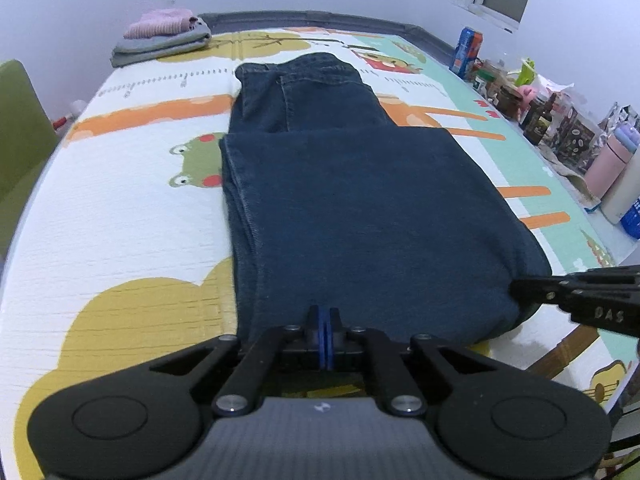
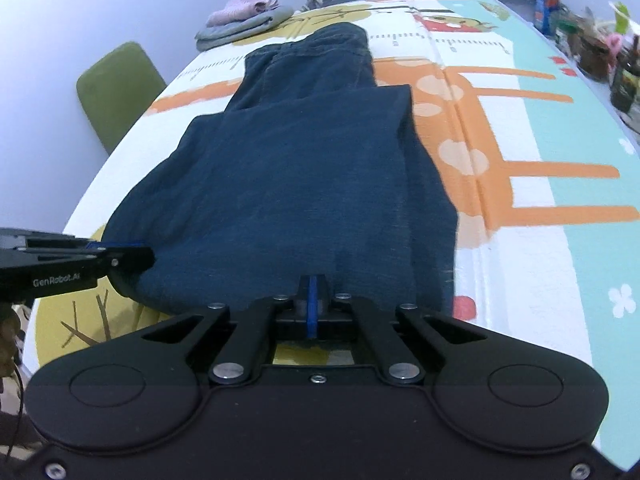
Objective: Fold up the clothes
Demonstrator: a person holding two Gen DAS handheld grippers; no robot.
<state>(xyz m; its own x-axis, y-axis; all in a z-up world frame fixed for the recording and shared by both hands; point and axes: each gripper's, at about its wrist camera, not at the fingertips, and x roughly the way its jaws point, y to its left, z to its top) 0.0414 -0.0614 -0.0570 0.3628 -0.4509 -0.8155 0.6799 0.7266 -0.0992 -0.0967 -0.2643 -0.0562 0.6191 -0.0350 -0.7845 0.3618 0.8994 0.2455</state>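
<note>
Dark blue jeans (image 1: 352,200) lie lengthwise on a cartoon play mat (image 1: 120,208), legs folded back over the upper part, waistband at the far end. My left gripper (image 1: 325,312) is shut on the near folded edge of the jeans, left side. My right gripper (image 2: 312,280) is shut on the same near edge (image 2: 288,200), right side. The right gripper also shows at the right of the left wrist view (image 1: 520,288), and the left gripper at the left of the right wrist view (image 2: 140,256).
A stack of folded clothes (image 1: 164,36) sits at the mat's far left corner. Bottles, jars, a can and a pink flask (image 1: 608,164) line the right side. A green chair (image 2: 116,92) stands to the left.
</note>
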